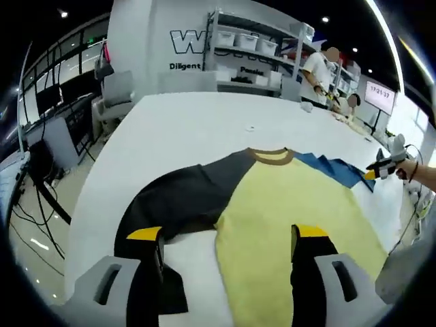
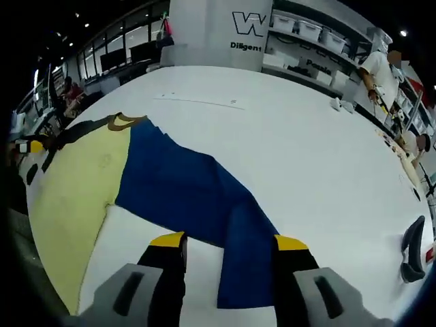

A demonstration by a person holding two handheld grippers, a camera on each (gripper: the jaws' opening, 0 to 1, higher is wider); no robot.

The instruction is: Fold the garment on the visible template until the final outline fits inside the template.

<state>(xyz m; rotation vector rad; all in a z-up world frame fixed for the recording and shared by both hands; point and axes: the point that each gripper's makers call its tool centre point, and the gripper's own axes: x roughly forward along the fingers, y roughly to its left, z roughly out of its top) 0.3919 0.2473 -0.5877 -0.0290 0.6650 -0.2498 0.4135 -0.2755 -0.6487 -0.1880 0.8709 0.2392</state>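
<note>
Left hand-held gripper (image 1: 228, 238) hovering with jaws spread wide, nothing between them. Directly ahead, lying flat on the white worktop (image 1: 204, 122), a garment (image 1: 286, 204): yellow body (image 1: 293, 211) in the middle, dark charcoal sleeve (image 1: 184, 197) reaching out past the left jaw, blue sleeve (image 1: 334, 169) off beyond the right jaw, tan collar (image 1: 270, 157) at the far end. Yellow hem running under and between the jaws, dark sleeve cuff just beside the left jaw tip. Whether either jaw touches the cloth, hard to say. Farther off to the right, the other hand-held gripper, gripped by a person's hand (image 1: 409, 169) near the blue sleeve's far edge. Beyond the worktop, shelving with white bins (image 1: 252, 48), a wall with lettering, and a person in a white top (image 1: 317, 71) standing at the far corner.

Right hand-held gripper (image 2: 228, 242) likewise open, jaws well apart, gripping nothing. Blue sleeve (image 2: 191, 197) stretched flat between the jaws, its cuff end lying closest, between the two tips. Yellow body (image 2: 75, 191) to the left of the left jaw, collar (image 2: 126, 121) farther ahead on the left. At the far left edge, the yellow-tipped left hand-held gripper near the dark sleeve. Bare white worktop (image 2: 306, 150) ahead and to the right. A dark curved object (image 2: 412, 248) near the worktop's right edge, well apart from the garment.
</note>
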